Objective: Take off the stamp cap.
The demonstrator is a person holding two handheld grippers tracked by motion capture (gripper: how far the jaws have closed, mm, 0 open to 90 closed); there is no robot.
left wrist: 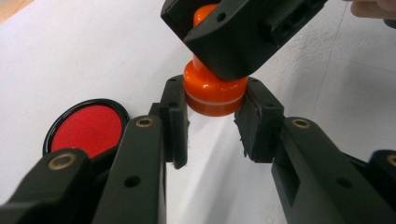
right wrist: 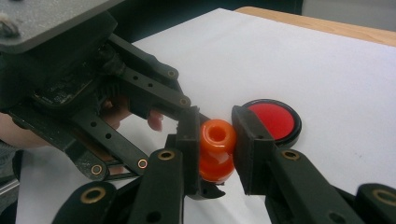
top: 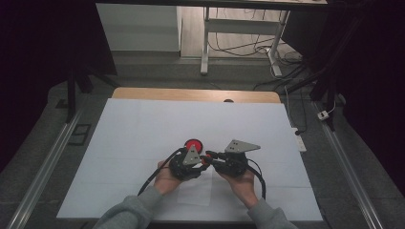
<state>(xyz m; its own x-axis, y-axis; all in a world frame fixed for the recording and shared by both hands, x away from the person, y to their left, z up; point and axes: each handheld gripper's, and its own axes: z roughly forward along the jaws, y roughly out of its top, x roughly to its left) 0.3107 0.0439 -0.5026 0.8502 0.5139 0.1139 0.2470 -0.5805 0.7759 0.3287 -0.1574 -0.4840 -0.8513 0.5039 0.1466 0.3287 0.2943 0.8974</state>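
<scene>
An orange stamp (left wrist: 215, 91) was found held above the white sheet (top: 143, 138) on the bench (top: 191, 94), just beside a round red ink pad (left wrist: 86, 128) lying flat on that sheet. The left gripper (left wrist: 211, 119) was clamped on the stamp's wide lower body, its fingers (left wrist: 176, 122) pressed against opposite sides. The right gripper (right wrist: 215, 140) was clamped on the narrower knob at the stamp's other end, one finger to each side. Both grippers were seen close together near the ink pad in the high view, the left (top: 199, 164) nearer to it than the right (top: 210, 156). The stamp was judged light, rigid and glossy, hence liable to slip or twist under a weak hold. The waist below the knob and the flat-sided lower body were judged the soundest places to take hold.
</scene>
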